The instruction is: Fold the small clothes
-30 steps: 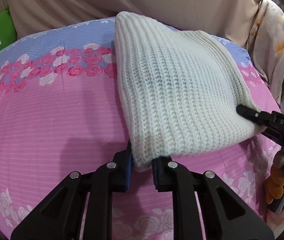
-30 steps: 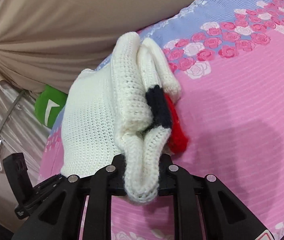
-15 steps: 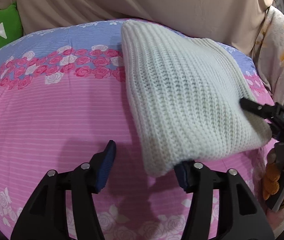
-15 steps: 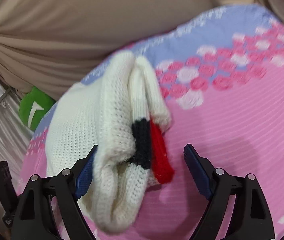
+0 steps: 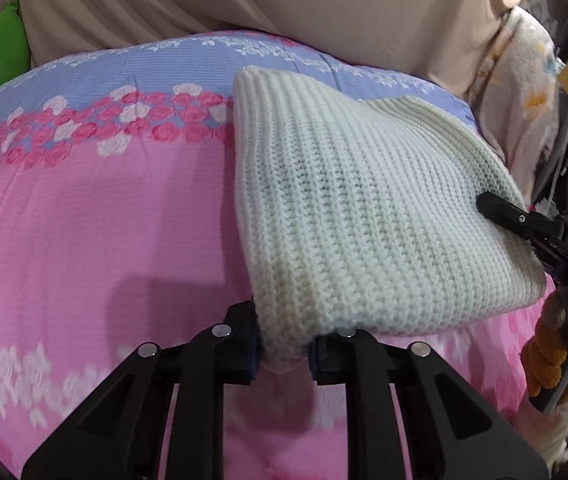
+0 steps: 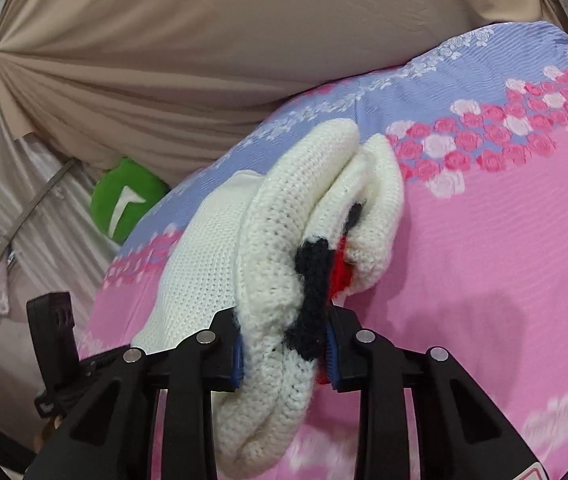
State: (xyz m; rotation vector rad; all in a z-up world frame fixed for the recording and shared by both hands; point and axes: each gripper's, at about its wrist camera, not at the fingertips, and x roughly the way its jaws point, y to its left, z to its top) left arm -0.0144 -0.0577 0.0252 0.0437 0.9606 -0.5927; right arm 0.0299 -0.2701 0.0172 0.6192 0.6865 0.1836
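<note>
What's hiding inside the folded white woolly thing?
Inside the white knit garment, held by the right gripper, a black stripe and a red stripe peek from between the layers. Anything deeper in the fold is covered.

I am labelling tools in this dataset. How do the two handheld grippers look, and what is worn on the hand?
Both the left gripper and right gripper are matte black plastic with triangular cut-outs, silver rivets and blue pads on the fingers. White "DAS" lettering marks one. The hand wears an orange-brown glove.
</note>
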